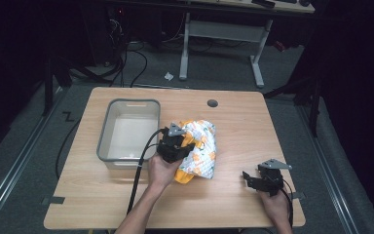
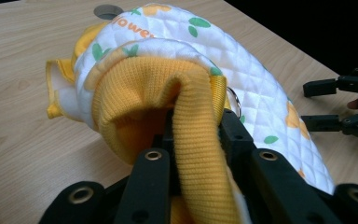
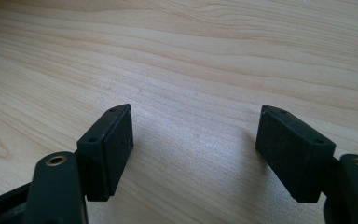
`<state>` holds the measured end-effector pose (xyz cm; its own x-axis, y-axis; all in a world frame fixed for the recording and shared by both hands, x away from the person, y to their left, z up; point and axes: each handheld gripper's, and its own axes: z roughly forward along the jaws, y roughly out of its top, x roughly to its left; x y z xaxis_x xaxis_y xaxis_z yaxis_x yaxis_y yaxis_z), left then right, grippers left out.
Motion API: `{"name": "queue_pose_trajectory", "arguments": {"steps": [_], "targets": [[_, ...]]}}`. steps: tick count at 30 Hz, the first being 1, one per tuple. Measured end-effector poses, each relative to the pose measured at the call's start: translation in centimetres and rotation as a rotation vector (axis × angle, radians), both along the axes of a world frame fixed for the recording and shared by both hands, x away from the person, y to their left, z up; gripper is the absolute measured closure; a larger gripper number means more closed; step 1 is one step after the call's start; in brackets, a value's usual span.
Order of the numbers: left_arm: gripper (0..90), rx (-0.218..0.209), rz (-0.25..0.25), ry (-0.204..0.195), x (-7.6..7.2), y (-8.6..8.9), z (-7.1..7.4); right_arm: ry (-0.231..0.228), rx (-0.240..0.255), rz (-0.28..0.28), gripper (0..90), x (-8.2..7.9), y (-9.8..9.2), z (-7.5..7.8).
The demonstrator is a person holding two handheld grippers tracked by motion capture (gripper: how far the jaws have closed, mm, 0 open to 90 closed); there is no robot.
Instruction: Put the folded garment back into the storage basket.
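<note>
A small quilted garment [image 1: 202,146], white with orange and green prints and a yellow ribbed lining, lies bunched at the table's middle. My left gripper [image 1: 184,145] is at its near left side. In the left gripper view that gripper [image 2: 196,127] is shut on a fold of the yellow ribbed cuff [image 2: 200,168], and the white quilted garment [image 2: 256,88] arches beyond the jaws. My right gripper [image 1: 248,179] rests near the front right edge, apart from the garment. It [image 3: 193,140] stands open over bare wood with nothing between its pads [image 3: 119,140].
A grey plastic bin [image 1: 104,131] with a pale inside stands just left of the garment. A round cable hole [image 1: 212,103] is in the wooden table [image 1: 253,126] behind it. Beyond the table stand a desk frame and floor cables.
</note>
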<state>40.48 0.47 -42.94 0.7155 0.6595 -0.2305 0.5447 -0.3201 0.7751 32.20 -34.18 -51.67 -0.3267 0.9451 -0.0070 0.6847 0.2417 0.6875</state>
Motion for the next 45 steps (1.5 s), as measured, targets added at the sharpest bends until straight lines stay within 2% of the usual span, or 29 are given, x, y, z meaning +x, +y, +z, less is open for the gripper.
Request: {"name": "queue_pose_trajectory", "arguments": {"steps": [3, 13, 14, 20, 24, 27, 34, 45], "targets": [[75.7, 0.004, 0.009, 0.001, 0.0, 0.5, 0.3, 0.000, 0.000, 0.000, 27.8, 0.0, 0.0, 0.0], [75.7, -0.021, 0.027, -0.018, 0.0, 2.4, 1.8, 0.000, 0.000, 0.001, 27.7, 0.0, 0.0, 0.0], [75.7, -0.036, 0.031, -0.025, 0.0, 2.7, 2.2, 0.000, 0.000, 0.001, 27.8, 0.0, 0.0, 0.0], [75.7, -0.049, 0.039, -0.032, 0.1, 3.5, 2.7, 0.000, 0.000, 0.001, 27.8, 0.0, 0.0, 0.0], [75.7, -0.047, 0.042, -0.032, 0.1, 3.9, 3.1, 0.000, 0.000, 0.001, 27.8, 0.0, 0.0, 0.0], [75.7, -0.047, 0.045, -0.046, 0.1, 4.2, 3.6, 0.000, 0.000, 0.001, 27.7, 0.0, 0.0, 0.0], [75.7, -0.049, 0.059, -0.033, 0.3, 5.4, 3.8, 0.000, 0.000, 0.001, 27.8, 0.0, 0.0, 0.0], [75.7, -0.057, 0.076, -0.051, 0.4, 6.6, 4.7, 0.000, 0.000, 0.001, 27.8, 0.0, 0.0, 0.0]]}}
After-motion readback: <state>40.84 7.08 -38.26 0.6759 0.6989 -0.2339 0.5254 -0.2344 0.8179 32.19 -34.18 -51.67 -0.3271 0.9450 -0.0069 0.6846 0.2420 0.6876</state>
